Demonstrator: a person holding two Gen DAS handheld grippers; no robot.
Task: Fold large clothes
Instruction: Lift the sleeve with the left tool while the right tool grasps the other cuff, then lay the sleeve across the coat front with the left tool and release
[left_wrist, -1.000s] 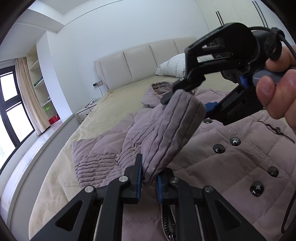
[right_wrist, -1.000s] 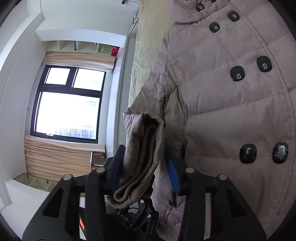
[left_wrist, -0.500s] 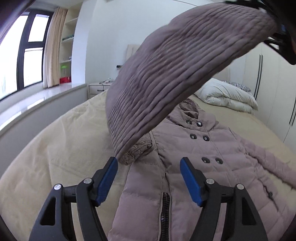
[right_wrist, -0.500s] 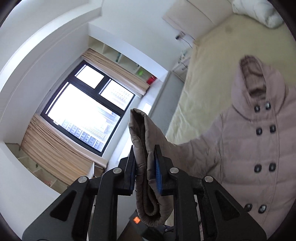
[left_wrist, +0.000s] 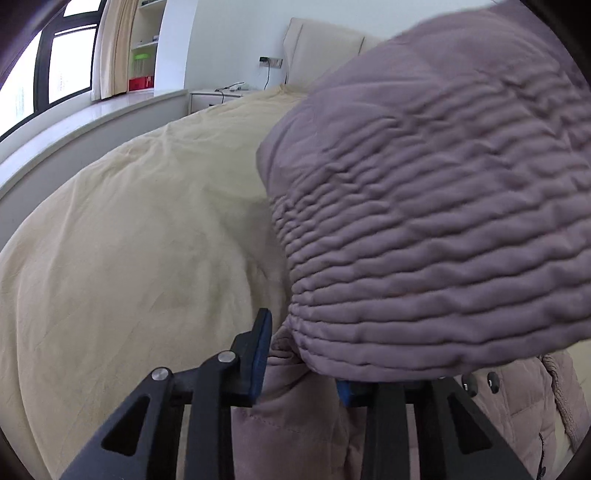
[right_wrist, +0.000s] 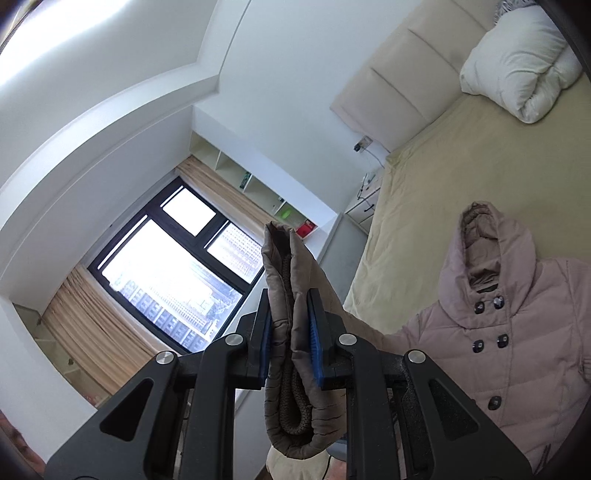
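Right gripper (right_wrist: 290, 341) is clamped on the coat sleeve's cuff (right_wrist: 286, 332), sleeve running lengthwise below and behind its jaws. Left gripper (left_wrist: 301, 363) has just been closing around the sleeve (left_wrist: 424, 221) near the shoulder; can't tell if its pads bite. Coat (right_wrist: 517, 339) lies flat, right of the right jaws.

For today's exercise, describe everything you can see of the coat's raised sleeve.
The sleeve is dusty mauve quilted puffer fabric with a brown ribbed knit cuff inside its end. The right gripper is shut on the cuff end and holds it raised above the bed. From the left wrist view it arches overhead, with the left gripper closing around coat fabric below.
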